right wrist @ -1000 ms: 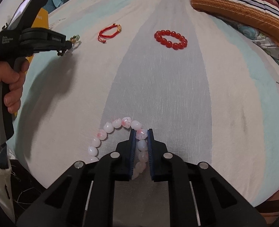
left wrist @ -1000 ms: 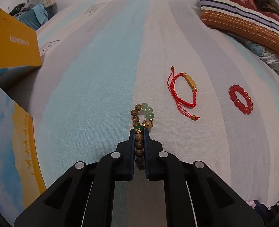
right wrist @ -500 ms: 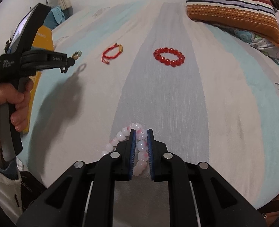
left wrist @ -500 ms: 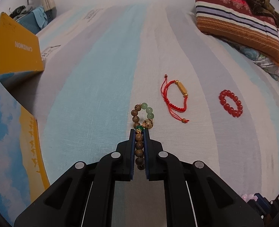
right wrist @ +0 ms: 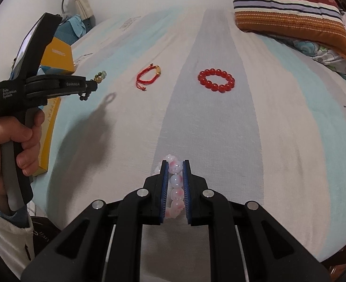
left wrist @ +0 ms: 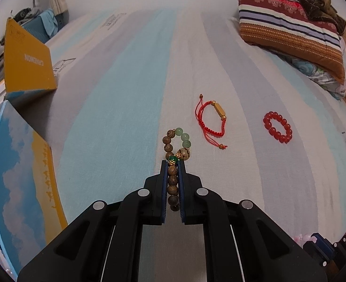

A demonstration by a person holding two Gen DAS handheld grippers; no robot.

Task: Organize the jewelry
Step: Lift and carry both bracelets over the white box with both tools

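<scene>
Right gripper (right wrist: pixel 174 164): seen nearest in the right wrist view; its fingers (right wrist: pixel 164 178) are pinched on the pink-and-white bead bracelet (right wrist: pixel 175 183), a row of beads being clamped between the blue pads.
Pink-and-white bead bracelet: held above the near edge of the bed, its free loop bunched just past the fingertips.
Left gripper (left wrist: pixel 173 164): its fingers (left wrist: pixel 164 181) are pressed onto the wooden bead bracelet (left wrist: pixel 176 145), with brown beads lined up between the pads.
Wooden bead bracelet: brown beads are joined to pale green ones, one dark green bead and a larger patterned bead; in the right wrist view it (right wrist: pixel 100 76) is seen lifted clear of the sheet, a looped shadow being cast below it.
Left hand (right wrist: pixel 11 145): wrapped round the grey handle of the left gripper at the left edge of the right wrist view; a light sleeve is seen at the wrist.
Bed (left wrist: pixel 116 108): covered by a sheet striped in pale blue, grey and cream.
Red cord bracelet (left wrist: pixel 211 122): laid flat on the sheet further out, a gold bar bead threaded on it.
Red bead bracelet (left wrist: pixel 277 130): laid flat to the right of the cord bracelet, apart from it.
Yellow box (left wrist: pixel 27 63): placed at the far left edge of the bed.
Striped pillow (left wrist: pixel 290 30): placed at the far right corner.
</scene>
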